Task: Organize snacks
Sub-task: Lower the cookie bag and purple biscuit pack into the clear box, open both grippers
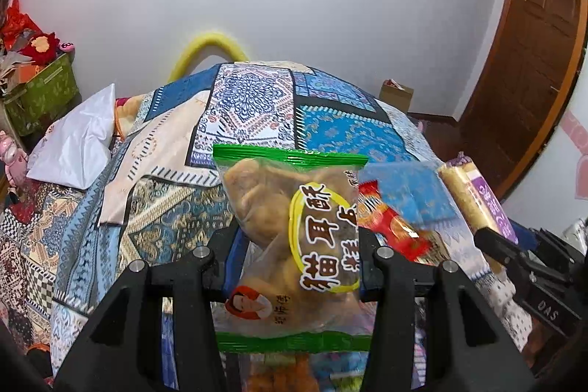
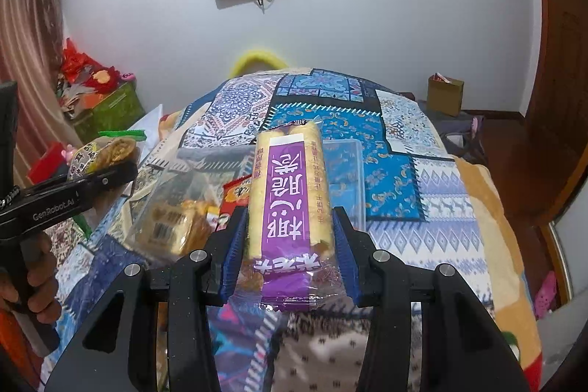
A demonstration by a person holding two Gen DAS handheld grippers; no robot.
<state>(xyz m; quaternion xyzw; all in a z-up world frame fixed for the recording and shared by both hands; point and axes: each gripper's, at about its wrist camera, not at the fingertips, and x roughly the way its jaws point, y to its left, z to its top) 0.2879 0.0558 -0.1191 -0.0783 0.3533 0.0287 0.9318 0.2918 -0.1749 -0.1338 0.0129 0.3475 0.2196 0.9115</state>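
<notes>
My left gripper (image 1: 294, 256) is shut on a clear, green-edged bag of brown fried snacks (image 1: 290, 237) and holds it above the bed; it also shows in the right wrist view (image 2: 106, 153). My right gripper (image 2: 288, 234) is shut on a long purple pack of rice rolls (image 2: 290, 204), also seen at the right of the left wrist view (image 1: 477, 197). A clear plastic box (image 2: 345, 179) lies on the bed behind the purple pack. A red snack packet (image 1: 389, 223) and a clear bag of biscuits (image 2: 172, 223) lie beside it.
A patchwork quilt (image 2: 422, 171) covers the bed. A white pillow (image 1: 77, 142) lies at the left. A green storage box (image 1: 40, 94) with red things stands by the wall. A cardboard box (image 2: 444, 96) sits on the floor near the wooden door (image 1: 529, 68).
</notes>
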